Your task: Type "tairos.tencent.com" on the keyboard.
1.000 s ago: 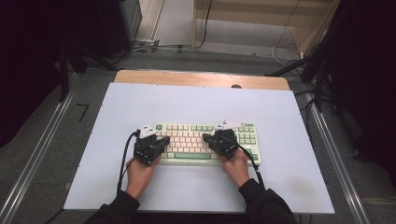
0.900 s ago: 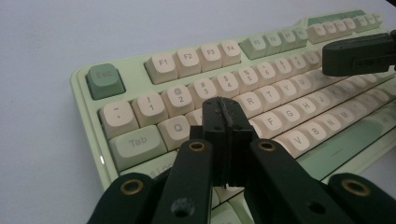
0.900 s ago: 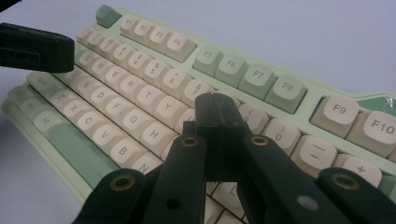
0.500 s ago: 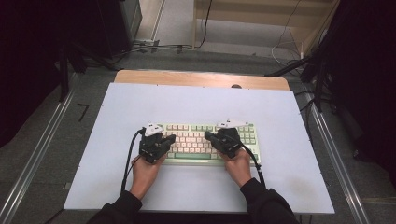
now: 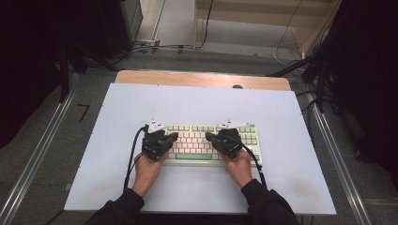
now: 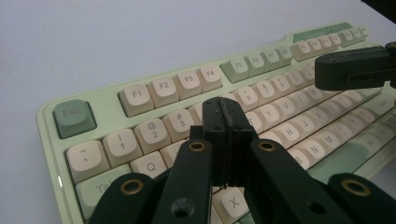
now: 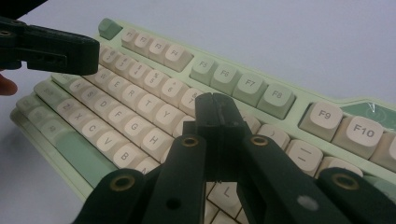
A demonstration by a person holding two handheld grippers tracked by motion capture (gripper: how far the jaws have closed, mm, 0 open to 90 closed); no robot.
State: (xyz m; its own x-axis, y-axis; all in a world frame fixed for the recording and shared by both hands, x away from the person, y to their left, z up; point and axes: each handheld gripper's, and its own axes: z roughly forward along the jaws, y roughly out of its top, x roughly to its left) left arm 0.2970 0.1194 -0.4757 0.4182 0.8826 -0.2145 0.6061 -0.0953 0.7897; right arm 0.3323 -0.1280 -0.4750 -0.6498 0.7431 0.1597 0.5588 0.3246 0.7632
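Observation:
A pale green keyboard (image 5: 195,139) with cream keys lies on the white mat near the front of the table. My left gripper (image 5: 174,136) hovers over its left half, jaws shut with nothing between them, tip pointing right. My right gripper (image 5: 208,136) is over the right half, also shut and empty, tip pointing left. In the left gripper view the shut jaws (image 6: 227,109) hang above the number row of the keyboard (image 6: 154,88), with the right gripper (image 6: 327,70) at the far right. In the right gripper view the shut jaws (image 7: 215,105) stand over the letter keys of the keyboard (image 7: 261,91), and the left gripper (image 7: 88,53) is at upper left.
The white mat (image 5: 202,103) covers most of the table, and a wooden strip (image 5: 202,78) shows at its far edge. Metal rails (image 5: 42,140) run along both sides. Cables trail from each gripper toward the person's sleeves.
My left gripper has shifted slightly right, further over the keyboard's left end. The right gripper has stayed where it was. Both jaws remain shut.

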